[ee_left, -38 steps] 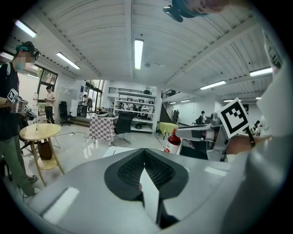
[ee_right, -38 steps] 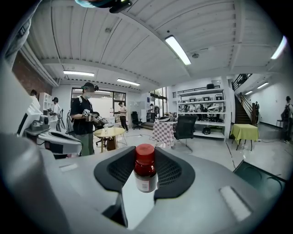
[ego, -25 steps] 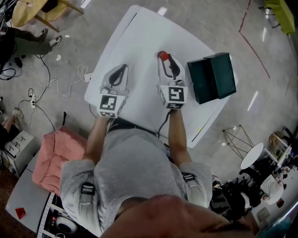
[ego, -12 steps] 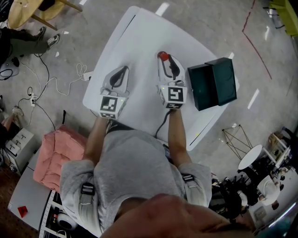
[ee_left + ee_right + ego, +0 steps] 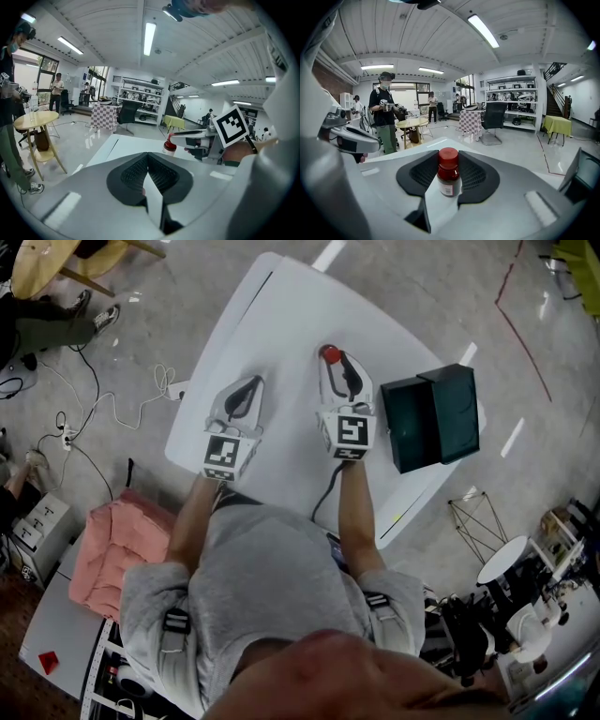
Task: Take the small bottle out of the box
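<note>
- Small bottle — a dark body with a paper label and a red cap. It stands upright between the jaws of the right claw, out over the white desk and clear of the box.
- In the left gripper view its base sits at or just above the desk surface; we cannot tell whether it touches.
- Handling, as we judge it: light and rigid. The wall is round and smooth, so it may twist or slide between flat pads. We cannot tell glass from plastic, so we treat it as breakable.
- Where to take hold: on the cylindrical body below the cap, pads on opposite sides and squarely across the widest part. A grip on the cap alone would let the bottle swing.
- Right claw: clenched on the small bottle, with a ribbed pad on either side of its upper body and neck.
- Left claw: jaws closed together with nothing between them. It hangs over the desk beside the right claw, apart from the bottle.
- Box: dark green, lid folded open, near the desk's edge to the right of the right claw — near it but not touching.
- Task status, by our judgement: the bottle is already outside the box. Setting it down and releasing it is what appears to be left.
</note>
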`<state>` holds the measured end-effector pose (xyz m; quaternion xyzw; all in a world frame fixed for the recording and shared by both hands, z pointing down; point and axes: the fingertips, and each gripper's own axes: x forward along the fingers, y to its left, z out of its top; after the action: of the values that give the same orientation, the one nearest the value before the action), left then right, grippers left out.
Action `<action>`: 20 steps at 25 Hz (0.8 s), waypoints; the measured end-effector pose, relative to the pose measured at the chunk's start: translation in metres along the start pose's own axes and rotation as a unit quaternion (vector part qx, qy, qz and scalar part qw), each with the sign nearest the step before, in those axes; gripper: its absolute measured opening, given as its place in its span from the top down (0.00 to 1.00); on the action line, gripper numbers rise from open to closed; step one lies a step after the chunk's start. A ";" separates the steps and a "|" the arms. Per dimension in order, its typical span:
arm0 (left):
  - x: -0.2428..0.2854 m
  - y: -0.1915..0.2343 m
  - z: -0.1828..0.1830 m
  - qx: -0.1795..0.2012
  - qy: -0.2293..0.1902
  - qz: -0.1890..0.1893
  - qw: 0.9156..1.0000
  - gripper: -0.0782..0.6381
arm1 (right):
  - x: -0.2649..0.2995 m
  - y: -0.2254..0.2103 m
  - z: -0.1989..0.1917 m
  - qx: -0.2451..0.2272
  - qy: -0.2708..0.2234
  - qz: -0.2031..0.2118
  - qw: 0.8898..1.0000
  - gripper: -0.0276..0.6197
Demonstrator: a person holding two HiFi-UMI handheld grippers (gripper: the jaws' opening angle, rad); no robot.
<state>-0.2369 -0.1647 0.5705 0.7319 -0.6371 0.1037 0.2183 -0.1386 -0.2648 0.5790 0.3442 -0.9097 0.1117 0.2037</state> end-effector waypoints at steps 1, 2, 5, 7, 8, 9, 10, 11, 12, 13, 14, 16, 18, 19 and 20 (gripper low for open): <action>0.002 0.000 -0.001 0.000 0.001 -0.001 1.000 0.88 | 0.002 -0.001 -0.001 0.000 0.001 0.000 1.000 0.76; 0.003 0.000 -0.002 -0.001 0.003 -0.002 1.000 0.88 | 0.003 -0.001 -0.002 0.001 0.002 0.001 1.000 0.75; 0.006 0.002 -0.004 -0.002 0.007 -0.003 1.000 0.88 | 0.006 -0.003 -0.008 0.002 0.007 0.001 1.000 0.75; 0.008 0.002 -0.005 -0.003 0.008 -0.003 1.000 0.88 | 0.007 -0.004 -0.009 0.002 0.008 0.001 1.000 0.75; 0.009 0.001 -0.005 -0.003 0.008 -0.004 1.000 0.88 | 0.007 -0.004 -0.009 0.000 0.008 0.001 1.000 0.75; 0.010 0.000 -0.005 -0.002 0.008 -0.005 1.000 0.88 | 0.007 -0.004 -0.009 -0.001 0.006 0.002 1.000 0.75; 0.011 -0.001 -0.005 -0.002 0.008 -0.007 1.000 0.88 | 0.008 -0.003 -0.009 -0.003 0.005 0.002 1.000 0.75; 0.012 -0.002 -0.005 -0.002 0.008 -0.008 1.000 0.88 | 0.008 -0.003 -0.008 -0.004 0.003 0.003 1.000 0.75; 0.012 -0.003 -0.006 -0.002 0.008 -0.009 1.000 0.88 | 0.008 -0.003 -0.008 -0.004 0.002 0.004 1.000 0.75; 0.012 -0.003 -0.006 -0.002 0.009 -0.009 1.000 0.88 | 0.008 -0.002 -0.007 -0.003 0.001 0.005 1.000 0.75; 0.012 -0.003 -0.007 -0.002 0.010 -0.008 1.000 0.88 | 0.008 -0.002 -0.007 -0.002 0.000 0.005 1.000 0.75; 0.010 -0.002 -0.008 -0.003 0.012 -0.004 1.000 0.88 | 0.007 -0.002 -0.007 -0.004 0.000 0.005 1.000 0.75; 0.009 -0.002 -0.008 -0.002 0.011 -0.005 1.000 0.88 | 0.007 -0.002 -0.007 -0.003 0.003 0.005 1.000 0.75; 0.009 -0.003 -0.006 -0.002 0.008 -0.007 1.000 0.88 | 0.007 -0.001 -0.007 -0.002 0.004 0.006 1.000 0.75; 0.009 -0.003 -0.005 -0.001 0.006 -0.008 1.000 0.88 | 0.007 -0.001 -0.007 0.000 0.003 0.007 1.000 0.75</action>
<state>-0.2320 -0.1701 0.5780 0.7362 -0.6297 0.1057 0.2242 -0.1410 -0.2676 0.5883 0.3379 -0.9114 0.1142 0.2053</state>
